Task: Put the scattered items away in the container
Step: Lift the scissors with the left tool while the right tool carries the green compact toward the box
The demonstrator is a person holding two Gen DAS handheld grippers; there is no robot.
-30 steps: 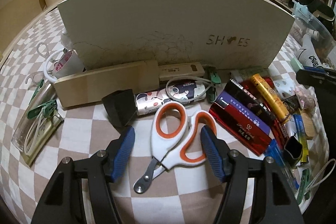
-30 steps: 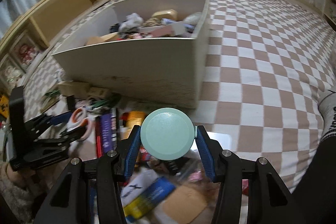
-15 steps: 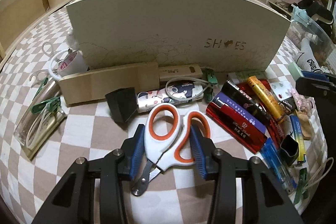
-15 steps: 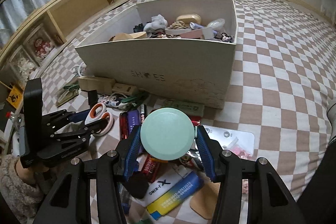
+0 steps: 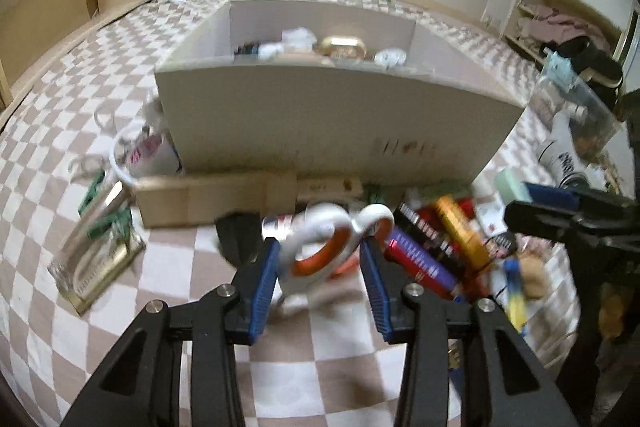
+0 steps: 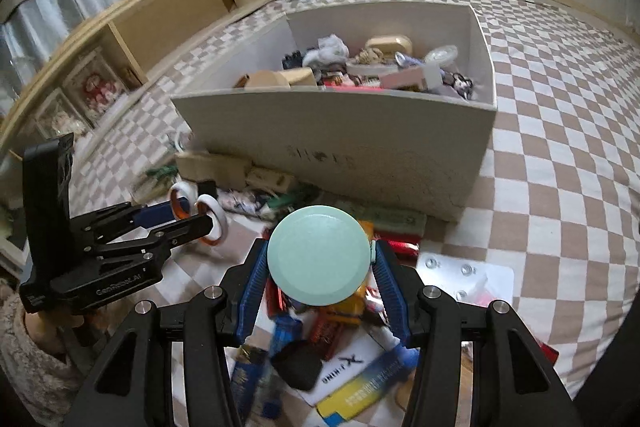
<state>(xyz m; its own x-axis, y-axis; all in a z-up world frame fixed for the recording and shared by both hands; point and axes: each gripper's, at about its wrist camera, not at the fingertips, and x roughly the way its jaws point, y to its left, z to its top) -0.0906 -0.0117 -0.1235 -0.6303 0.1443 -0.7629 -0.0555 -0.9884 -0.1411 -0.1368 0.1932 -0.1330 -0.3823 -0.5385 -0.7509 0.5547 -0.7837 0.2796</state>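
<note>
**Scissors and round lid held above the clutter in front of the box**

The left gripper (image 5: 320, 267) has its blue-padded fingers (image 5: 264, 283) closing on the white scissors with orange-lined handle loops (image 5: 328, 243); the pads sit against the outer sides of the handles, and the scissors are held clear of the brown-and-white checked bedspread (image 5: 168, 267). In the right wrist view the same scissors (image 6: 198, 213) stick out past the tips of the left gripper (image 6: 192, 217), in front of the left end of the box.

The right gripper (image 6: 318, 267) is clamped on a pale mint-green round lid (image 6: 318, 255), its fingers (image 6: 390, 291) pressing on the disc's two sides. It hangs over the pile of loose packets and tubes (image 6: 340, 323) lying on the bedspread before the box's front wall.

The large white open-topped rectangular storage box (image 6: 340, 131) stands on the bedspread behind both grippers, already holding a heap of small items (image 6: 360, 67). A flat tan cardboard box (image 5: 216, 199) lies along the foot of its front wall, toward the left end.
</note>
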